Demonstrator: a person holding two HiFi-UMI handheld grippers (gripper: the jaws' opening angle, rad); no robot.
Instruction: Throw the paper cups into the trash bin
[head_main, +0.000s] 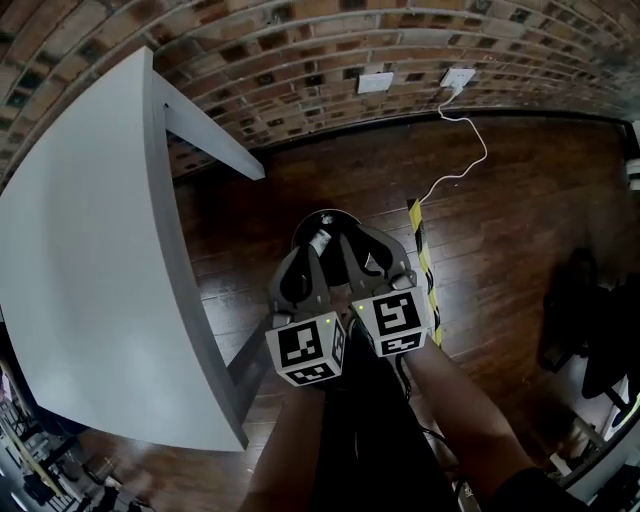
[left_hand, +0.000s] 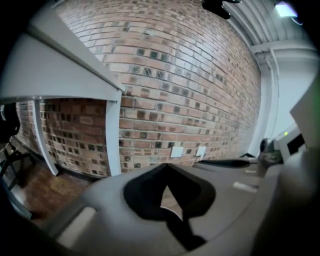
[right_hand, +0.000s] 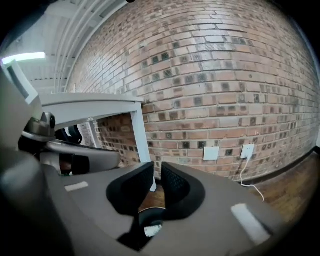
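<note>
Dark wood floor (head_main: 520, 190) bears a grey table (head_main: 80, 250), white cable (head_main: 486, 150), striped tape (head_main: 418, 232) and trash bin (head_main: 330, 215)

A grey table (head_main: 90, 250) stands beside the brick wall (head_main: 300, 60) on wooden floor (head_main: 530, 200).

Head camera looks steeply down; other 2 face brick wall (left_hand: 190, 75).

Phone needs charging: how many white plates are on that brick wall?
2, side by side low on the wall: left plate, right plate. Others may hide behind the table.
</note>
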